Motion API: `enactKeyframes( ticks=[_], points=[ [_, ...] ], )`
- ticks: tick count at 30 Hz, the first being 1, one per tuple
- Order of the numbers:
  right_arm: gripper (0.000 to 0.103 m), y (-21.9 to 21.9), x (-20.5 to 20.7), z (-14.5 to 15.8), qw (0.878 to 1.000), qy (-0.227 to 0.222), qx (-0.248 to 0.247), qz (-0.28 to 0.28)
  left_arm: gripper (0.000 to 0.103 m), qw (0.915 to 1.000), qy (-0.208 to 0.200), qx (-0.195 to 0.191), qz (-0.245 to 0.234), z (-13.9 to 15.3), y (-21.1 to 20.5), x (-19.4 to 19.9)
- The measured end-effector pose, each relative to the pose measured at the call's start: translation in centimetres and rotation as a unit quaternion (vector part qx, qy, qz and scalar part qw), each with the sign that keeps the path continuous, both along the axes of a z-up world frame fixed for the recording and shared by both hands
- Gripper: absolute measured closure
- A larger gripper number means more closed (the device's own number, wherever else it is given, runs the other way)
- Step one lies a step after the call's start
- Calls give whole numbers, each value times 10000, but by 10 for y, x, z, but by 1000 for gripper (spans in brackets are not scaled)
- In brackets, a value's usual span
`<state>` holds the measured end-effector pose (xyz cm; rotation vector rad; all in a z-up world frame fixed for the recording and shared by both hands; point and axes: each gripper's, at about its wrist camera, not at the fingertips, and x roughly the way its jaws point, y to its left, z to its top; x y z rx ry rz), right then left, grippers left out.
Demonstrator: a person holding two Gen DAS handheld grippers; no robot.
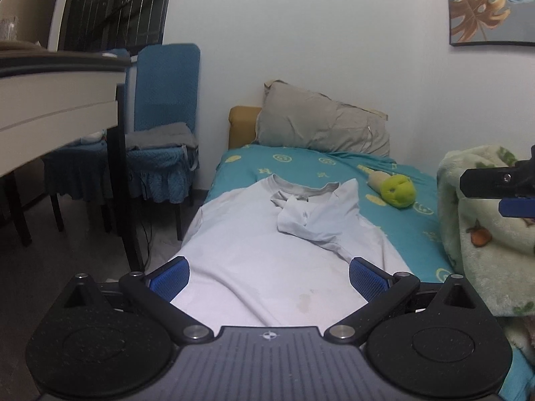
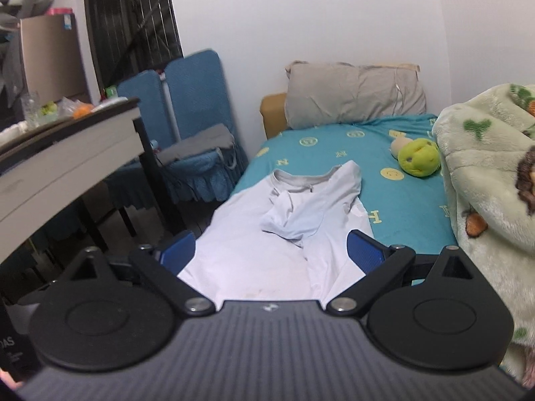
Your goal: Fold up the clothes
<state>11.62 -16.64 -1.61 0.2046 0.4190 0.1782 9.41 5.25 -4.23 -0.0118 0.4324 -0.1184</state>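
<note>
left wrist view: a white t-shirt (image 1: pixel 267 247) lies flat on the teal bed (image 1: pixel 411 230), one sleeve folded inward, as the left gripper (image 1: pixel 269 275) and right gripper (image 2: pixel 271 250) hover wide apart, holding nothing.

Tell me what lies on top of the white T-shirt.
On the white T-shirt, only its own right sleeve, folded inward and crumpled below the collar. Anything beneath that fold is hidden.

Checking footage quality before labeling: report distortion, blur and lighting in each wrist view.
Left wrist view: fisheye bends the table edge and dark window, corners vignetted, white T-shirt evenly lit and reasonably sharp. Right wrist view: same barrel curve, table and blue chair slightly smeared, T-shirt bright, no hard shadows.
</note>
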Motion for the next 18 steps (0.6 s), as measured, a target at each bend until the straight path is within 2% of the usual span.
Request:
enactKeyframes(
  ticks=[3, 8, 18],
  points=[
    [4, -3, -6, -9, 9998, -64, 168, -14, 0, 9997, -122, 141, -144, -2, -7, -12],
    [4, -5, -2, -17, 9999, -78, 102, -66, 0, 9990, -239, 324, -214, -9, -19, -15],
    [4, -10, -2, -22, 9996, 19, 125, -243, 0, 9998, 96, 114, -142, -26, -19, 2]
  ],
)
